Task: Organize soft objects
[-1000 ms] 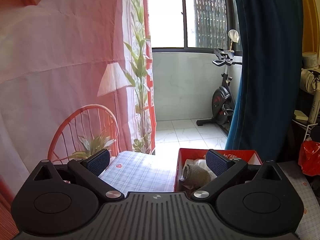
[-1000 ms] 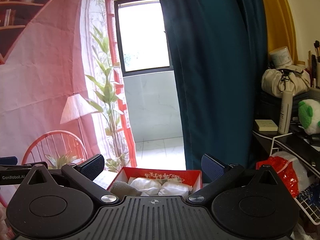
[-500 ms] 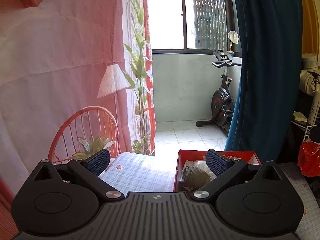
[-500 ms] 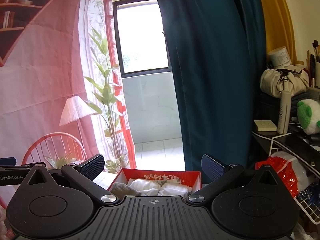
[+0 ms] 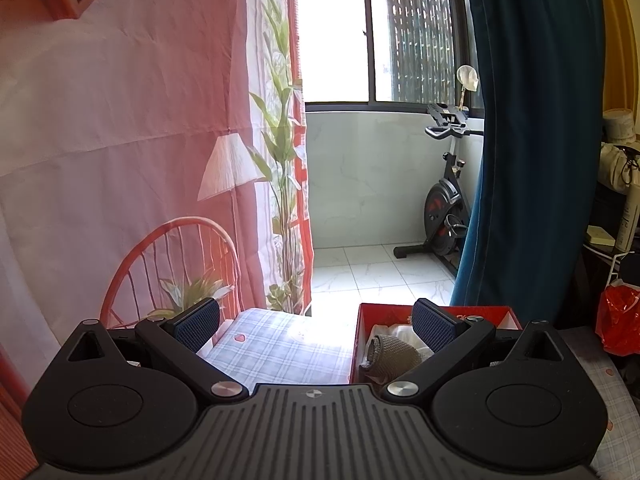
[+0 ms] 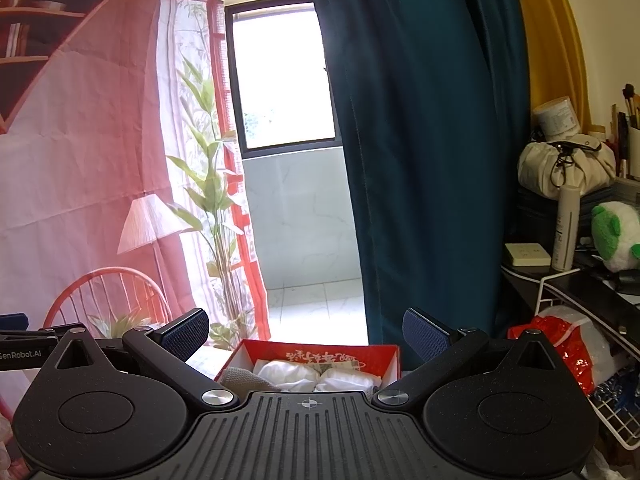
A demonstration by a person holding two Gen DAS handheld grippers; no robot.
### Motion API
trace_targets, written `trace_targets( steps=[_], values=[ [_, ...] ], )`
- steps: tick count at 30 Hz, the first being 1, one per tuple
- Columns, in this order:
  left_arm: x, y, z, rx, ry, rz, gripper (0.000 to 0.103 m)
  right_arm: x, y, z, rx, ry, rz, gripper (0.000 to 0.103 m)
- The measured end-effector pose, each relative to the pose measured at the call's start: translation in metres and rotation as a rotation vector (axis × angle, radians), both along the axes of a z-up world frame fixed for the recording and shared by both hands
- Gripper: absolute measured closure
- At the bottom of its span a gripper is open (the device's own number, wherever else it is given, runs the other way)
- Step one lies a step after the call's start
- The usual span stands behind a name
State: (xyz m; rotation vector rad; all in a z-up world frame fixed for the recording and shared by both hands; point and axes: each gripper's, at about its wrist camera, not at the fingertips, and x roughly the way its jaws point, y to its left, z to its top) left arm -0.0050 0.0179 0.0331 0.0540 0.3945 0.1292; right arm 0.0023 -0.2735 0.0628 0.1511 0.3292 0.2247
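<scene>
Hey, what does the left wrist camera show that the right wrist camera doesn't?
Only the left wrist view shows the exercise bike on the tiled balcony and the checked cloth beside the box. Only the right wrist view shows the green and white plush toy, the white wire rack and the left gripper's side at its left edge. Both show the red box holding white bundles and a grey knit roll, with each gripper open and empty.

both grippers same build: matte black plastic. left gripper (image 5: 316, 322) & right gripper (image 6: 306, 334): ribbed centre plate w/ small crosshair mark, two round discs either side, silver pivot screws, triangular cut-outs, dark blue textured pads (image 5: 197, 323). white "genrobot.ai" lettering on black bar (image 6: 20, 354), right cam's left edge.
</scene>
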Motion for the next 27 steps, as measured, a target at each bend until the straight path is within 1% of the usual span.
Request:
trace_targets(
  steps=[27],
  values=[
    [-0.0063, -0.0005, 0.0028, 0.0, -0.015, 0.003, 0.0, -0.0059, -0.0004, 0.0047, 0.001, -0.007, -0.004, 0.0]
  ],
)
